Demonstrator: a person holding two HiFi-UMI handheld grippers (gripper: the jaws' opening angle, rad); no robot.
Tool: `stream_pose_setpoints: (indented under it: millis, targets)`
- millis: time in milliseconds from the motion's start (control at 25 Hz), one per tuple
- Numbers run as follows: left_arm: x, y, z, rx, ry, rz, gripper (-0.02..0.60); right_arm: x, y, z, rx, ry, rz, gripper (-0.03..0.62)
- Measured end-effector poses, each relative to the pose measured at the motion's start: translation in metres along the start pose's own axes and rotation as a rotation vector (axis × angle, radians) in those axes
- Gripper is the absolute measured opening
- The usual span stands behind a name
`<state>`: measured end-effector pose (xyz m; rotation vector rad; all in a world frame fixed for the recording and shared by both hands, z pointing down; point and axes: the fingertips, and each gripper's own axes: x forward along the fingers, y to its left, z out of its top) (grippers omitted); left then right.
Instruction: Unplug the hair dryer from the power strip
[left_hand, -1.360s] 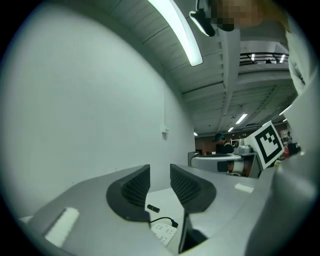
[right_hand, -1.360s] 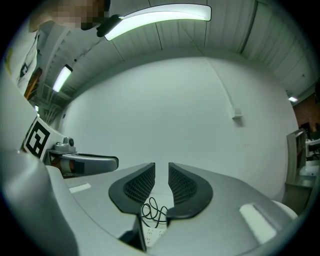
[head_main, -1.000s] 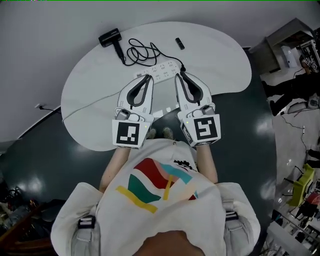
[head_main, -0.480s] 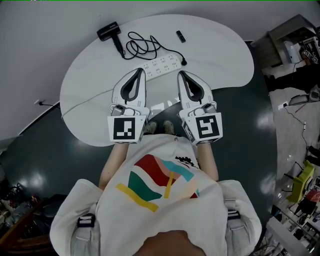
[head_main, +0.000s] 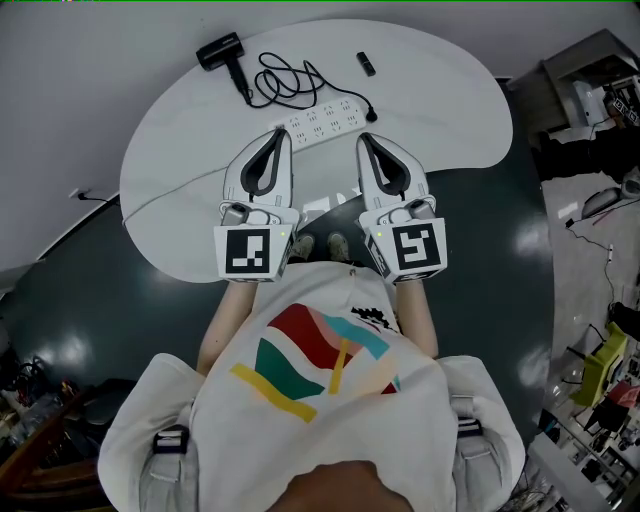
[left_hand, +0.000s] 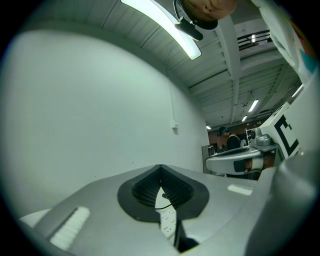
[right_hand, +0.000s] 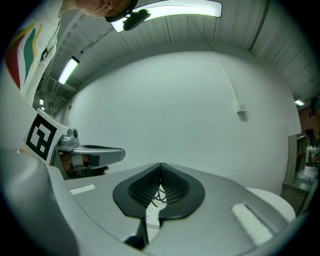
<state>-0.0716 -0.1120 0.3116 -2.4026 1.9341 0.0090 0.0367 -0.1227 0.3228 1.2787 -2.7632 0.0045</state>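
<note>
A black hair dryer lies at the far left of the white table, its black cord coiled beside it. The cord runs to a black plug at the right end of the white power strip. My left gripper is shut and holds nothing, its tip just short of the strip's left end. My right gripper is also shut and holds nothing, its tip just before the plug. A piece of the strip shows below the closed left gripper, and the strip shows likewise below the right gripper.
A small black object lies at the table's far right side. A plain wall rises behind the table. Shelves and clutter stand to the right on the dark floor. A person stands in the background.
The right gripper's jaws have closed. Both grippers have drawn back a little from the power strip toward me.
</note>
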Motion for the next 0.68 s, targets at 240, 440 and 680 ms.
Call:
stream_pose_setpoints:
  millis: [240, 440, 680]
  targets:
    - [-0.0019, 0.0012, -0.0035, 0.001, 0.018, 0.006, 0.0, -0.0001, 0.0021, -0.0027, -0.002, 0.004, 0.007, 0.015]
    - [-0.0035, -0.0005, -0.0075, -0.006, 0.029, 0.002, 0.0, -0.0013, 0.0023, -0.0032, 0.002, 0.002, 0.004, 0.015]
    - [-0.0018, 0.0011, -0.0088, -0.024, 0.023, 0.006, 0.0, -0.0006, 0.0038, -0.0037, -0.004, 0.006, 0.018, 0.015]
